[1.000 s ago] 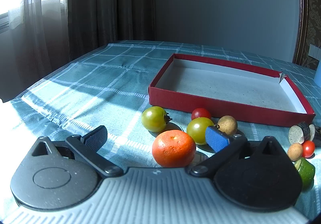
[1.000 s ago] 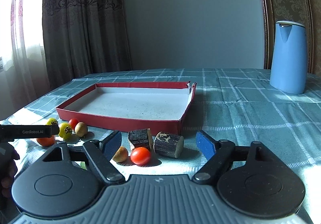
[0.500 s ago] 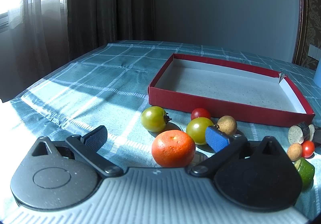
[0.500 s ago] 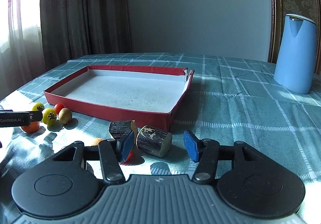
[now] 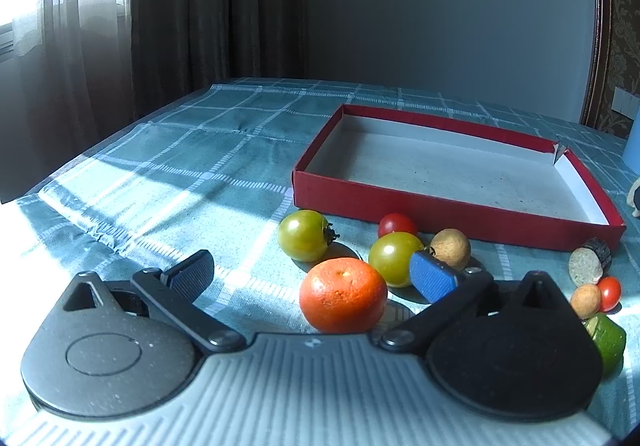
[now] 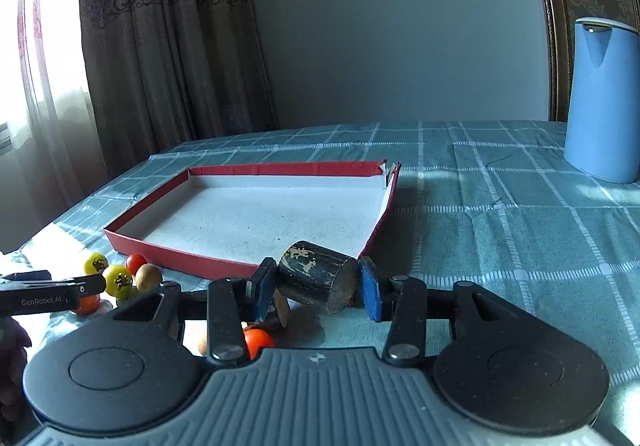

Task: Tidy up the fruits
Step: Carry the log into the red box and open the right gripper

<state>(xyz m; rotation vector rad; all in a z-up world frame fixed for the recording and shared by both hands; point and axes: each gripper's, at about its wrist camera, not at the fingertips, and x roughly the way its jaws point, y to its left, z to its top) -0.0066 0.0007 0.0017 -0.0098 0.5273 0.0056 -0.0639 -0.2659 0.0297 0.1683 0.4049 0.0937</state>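
The right tongs (image 6: 318,290) have just been closing, and now their blue pads sit on both sides of a dark log-shaped piece (image 6: 316,282). It looks like a chunk of sugar cane, but I can't be sure. The pads look pressed on it, and it seems to be lifted a bit off the surface (image 6: 500,238), though that part is hard to tell. It hangs just in front of the near wall of the red box (image 6: 180,254), which has nothing in it.

The left tongs (image 5: 312,278) are wide apart and hold nothing. An orange (image 5: 343,295) sits on the cloth between the two pads, nearer the blue pad, but they do not touch it. Close by are two green tomatoes (image 5: 303,235), a small red tomato (image 5: 397,224) and a little brown round fruit (image 5: 451,248). More small fruits lie off to the side, next to another cut log piece (image 5: 587,266).

I think the step now is picking up the log piece to put it in the box. Next, the right tongs need to keep squeezing, go up over the red wall, move above the white floor of the box, and then let go gently so the round piece does not roll away
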